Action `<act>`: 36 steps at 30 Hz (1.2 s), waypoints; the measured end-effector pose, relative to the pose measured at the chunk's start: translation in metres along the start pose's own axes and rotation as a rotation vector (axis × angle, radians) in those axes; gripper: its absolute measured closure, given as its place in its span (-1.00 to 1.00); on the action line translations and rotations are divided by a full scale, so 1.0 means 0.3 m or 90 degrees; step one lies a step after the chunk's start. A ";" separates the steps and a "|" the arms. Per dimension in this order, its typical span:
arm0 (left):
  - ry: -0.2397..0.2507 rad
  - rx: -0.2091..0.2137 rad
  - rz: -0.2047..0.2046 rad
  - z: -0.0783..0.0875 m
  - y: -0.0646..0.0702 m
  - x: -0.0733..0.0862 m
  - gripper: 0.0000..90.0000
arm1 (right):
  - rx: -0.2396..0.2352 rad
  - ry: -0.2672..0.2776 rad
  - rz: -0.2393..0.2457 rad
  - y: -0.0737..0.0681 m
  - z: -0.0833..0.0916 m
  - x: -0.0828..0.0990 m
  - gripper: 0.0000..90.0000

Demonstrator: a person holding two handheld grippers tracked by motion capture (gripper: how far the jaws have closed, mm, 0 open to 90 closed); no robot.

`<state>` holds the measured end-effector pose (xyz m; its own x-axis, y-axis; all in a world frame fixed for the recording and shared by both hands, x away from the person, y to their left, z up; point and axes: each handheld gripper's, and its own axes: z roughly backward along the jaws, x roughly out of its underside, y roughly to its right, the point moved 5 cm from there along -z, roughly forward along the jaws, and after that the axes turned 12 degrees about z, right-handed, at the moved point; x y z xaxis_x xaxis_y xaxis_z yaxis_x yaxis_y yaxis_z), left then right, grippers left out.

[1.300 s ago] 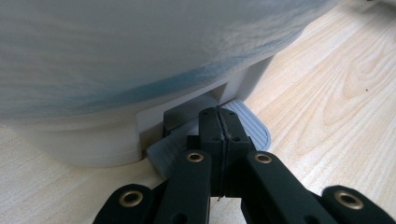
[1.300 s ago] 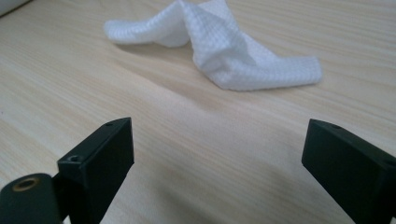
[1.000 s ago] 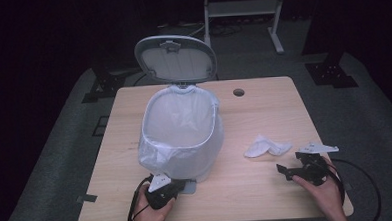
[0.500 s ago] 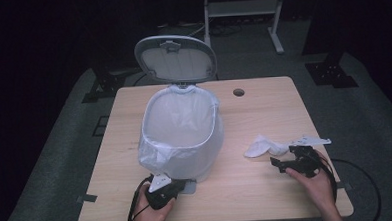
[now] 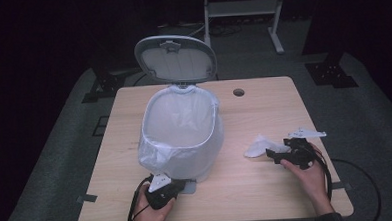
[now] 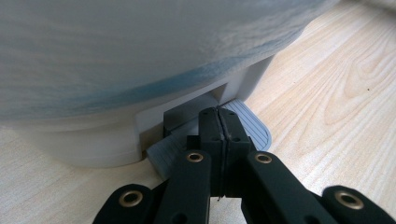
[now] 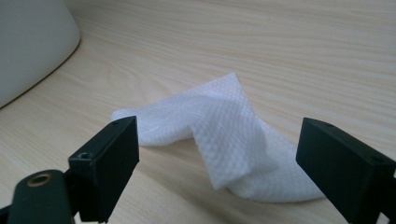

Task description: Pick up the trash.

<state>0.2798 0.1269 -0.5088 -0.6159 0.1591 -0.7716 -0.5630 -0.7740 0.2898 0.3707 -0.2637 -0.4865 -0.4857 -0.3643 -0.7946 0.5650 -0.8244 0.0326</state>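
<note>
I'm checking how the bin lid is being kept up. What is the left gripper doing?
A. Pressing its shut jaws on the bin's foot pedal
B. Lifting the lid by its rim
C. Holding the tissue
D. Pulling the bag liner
A: the left gripper, jaws shut, rests on the grey ribbed pedal, and the lid stands open.

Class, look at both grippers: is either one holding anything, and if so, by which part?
Nothing is held. The left gripper is shut, pressing on the bin's pedal. The right gripper is open around the crumpled tissue, not gripping it.
</note>
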 end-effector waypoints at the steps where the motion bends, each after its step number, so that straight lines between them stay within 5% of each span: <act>1: 0.000 0.000 0.000 0.000 0.000 0.000 1.00 | -0.001 0.001 0.000 0.000 -0.004 -0.003 -0.73; 14: 0.000 0.000 0.000 0.000 0.000 0.000 1.00 | 0.007 0.001 -0.004 0.007 -0.059 -0.015 -0.72; 36: 0.001 -0.001 -0.001 0.000 0.001 0.000 1.00 | 0.039 -0.075 0.048 0.012 -0.115 0.044 -0.65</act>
<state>0.2797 0.1268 -0.5088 -0.6140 0.1595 -0.7730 -0.5632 -0.7747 0.2875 0.3894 -0.2566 -0.5179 -0.5205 -0.4708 -0.7124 0.5625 -0.8167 0.1287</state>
